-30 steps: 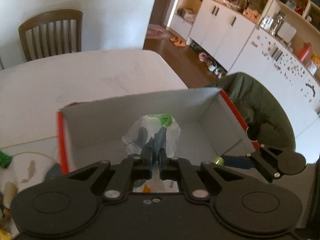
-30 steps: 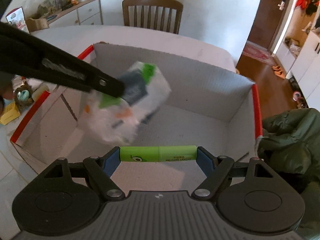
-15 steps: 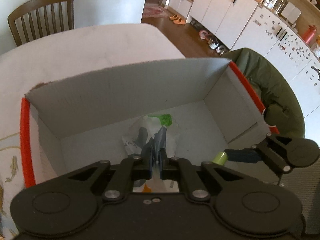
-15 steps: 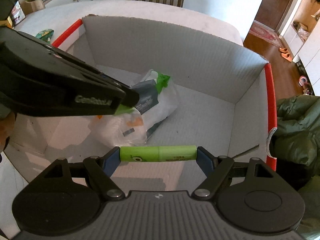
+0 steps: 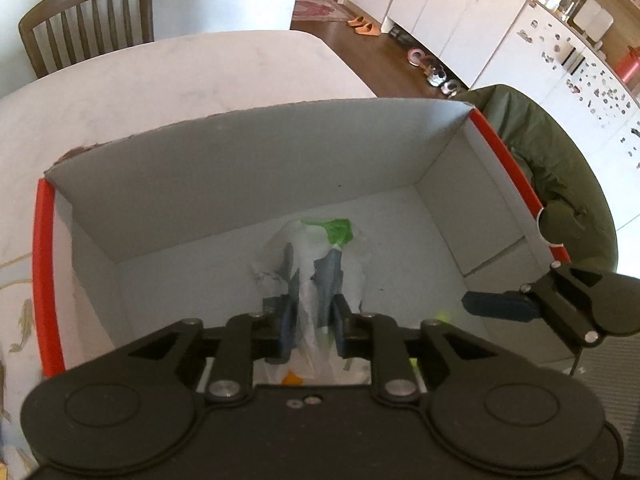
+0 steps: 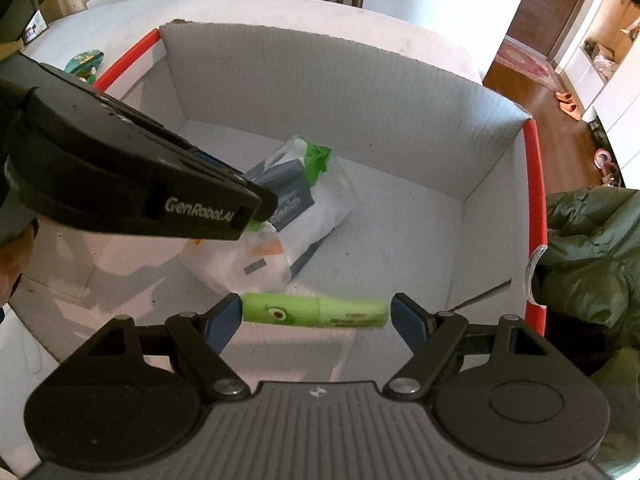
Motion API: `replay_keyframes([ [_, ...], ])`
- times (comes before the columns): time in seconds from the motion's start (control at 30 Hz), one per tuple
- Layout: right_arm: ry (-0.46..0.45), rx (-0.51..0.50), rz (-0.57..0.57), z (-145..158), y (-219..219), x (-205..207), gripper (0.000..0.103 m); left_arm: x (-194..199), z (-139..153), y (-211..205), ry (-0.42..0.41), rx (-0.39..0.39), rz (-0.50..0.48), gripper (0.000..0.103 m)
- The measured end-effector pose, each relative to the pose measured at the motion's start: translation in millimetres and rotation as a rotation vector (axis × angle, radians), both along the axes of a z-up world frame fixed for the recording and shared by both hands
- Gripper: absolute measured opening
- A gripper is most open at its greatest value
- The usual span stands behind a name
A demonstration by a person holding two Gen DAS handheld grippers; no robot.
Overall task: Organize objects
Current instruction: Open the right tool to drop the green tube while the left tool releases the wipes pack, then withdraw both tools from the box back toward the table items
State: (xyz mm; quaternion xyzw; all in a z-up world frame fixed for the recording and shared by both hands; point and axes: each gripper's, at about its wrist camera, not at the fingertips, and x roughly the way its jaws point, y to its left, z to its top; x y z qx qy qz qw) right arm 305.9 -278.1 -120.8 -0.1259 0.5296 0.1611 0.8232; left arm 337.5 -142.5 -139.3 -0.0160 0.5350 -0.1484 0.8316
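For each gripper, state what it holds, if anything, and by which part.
The left gripper has parted around the plastic packet in the box. The right gripper spans the green tube end to end; a gap shows at one end.

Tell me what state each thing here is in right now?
Left gripper: open, fingers either side of the plastic bag.
Plastic bag: lying on the box floor.
Right gripper: open around the green tube.
Green tube: level between the fingers, blurred, over the box.
Cardboard box: open-topped, on the table.

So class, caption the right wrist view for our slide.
Right gripper opens around a green tube over the box; left gripper lowers a plastic-wrapped pack.
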Motion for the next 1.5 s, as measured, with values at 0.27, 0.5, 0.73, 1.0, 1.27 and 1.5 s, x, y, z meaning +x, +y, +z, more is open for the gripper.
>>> replay_keyframes([
  [0.27, -0.036, 0.059, -0.014, 10, -14, -3, 0.081, -10, 10, 1, -0.033, -0.002, 0.025, 0.043],
  [0.5, -0.082, 0.111, -0.033, 25, -21, -16, 0.081, -27, 35, 10, -0.097, -0.027, 0.040, 0.059],
  [0.73, -0.143, 0.165, -0.049, 50, -22, -35, 0.081, -50, 67, 29, -0.174, -0.082, 0.072, 0.060],
  [1.0, -0.231, 0.224, -0.041, 83, -14, -58, 0.081, -90, 103, 54, -0.273, -0.109, 0.088, 0.064],
  [1.27, -0.306, 0.269, -0.043, 108, 8, -78, 0.083, -126, 123, 90, -0.348, -0.109, 0.111, 0.072],
  [1.5, -0.384, 0.331, -0.036, 121, 38, -96, 0.094, -155, 138, 131, -0.415, -0.063, 0.137, 0.085],
])
